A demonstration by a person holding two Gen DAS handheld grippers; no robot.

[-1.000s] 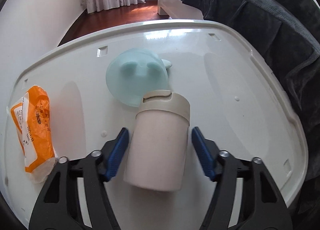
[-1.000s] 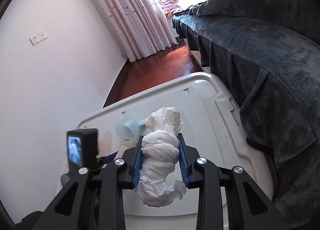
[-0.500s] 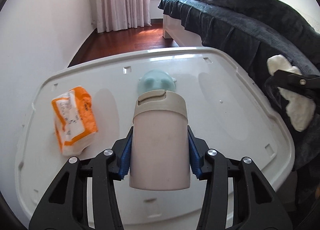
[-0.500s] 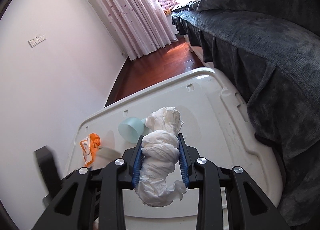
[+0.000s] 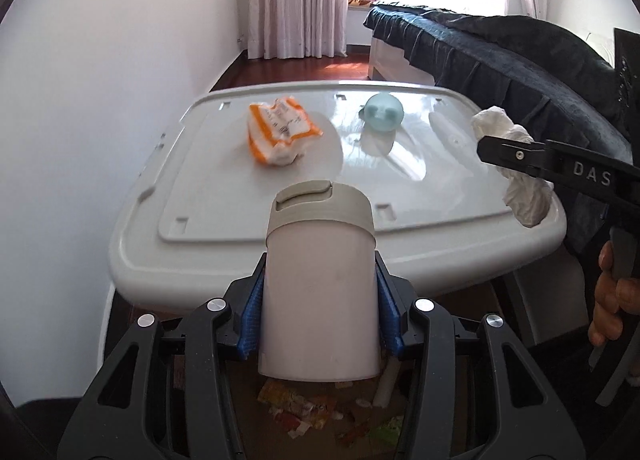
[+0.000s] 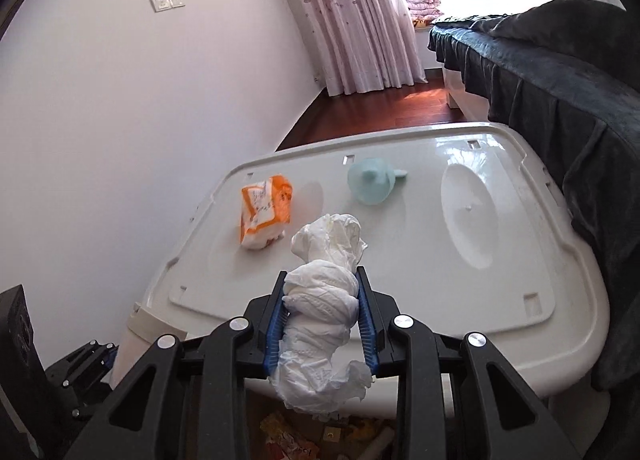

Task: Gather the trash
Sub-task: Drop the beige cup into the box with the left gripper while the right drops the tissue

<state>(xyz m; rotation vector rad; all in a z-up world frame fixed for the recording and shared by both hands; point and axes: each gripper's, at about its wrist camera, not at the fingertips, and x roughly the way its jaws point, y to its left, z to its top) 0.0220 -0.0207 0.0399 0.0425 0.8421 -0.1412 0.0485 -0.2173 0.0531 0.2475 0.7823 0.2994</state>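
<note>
Trash is in both grippers. The left gripper (image 5: 318,306) jaws squeeze a beige lidded cup (image 5: 320,276); the right gripper (image 6: 323,324) jaws squeeze a white crumpled wad (image 6: 320,312). Both hang over the litter box (image 5: 316,416) below the table (image 5: 420,260) edge. Next, I think, the jaws open so both drop in.

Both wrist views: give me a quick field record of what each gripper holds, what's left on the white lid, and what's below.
left gripper: shut on beige lidded cup, held upright, off the lid
right gripper: shut on crumpled white tissue wad
white lid: orange wrapper and pale green cup, lying apart
below the grippers: box with scraps of trash, past the lid's near edge
right of the lid: dark blanket
</note>
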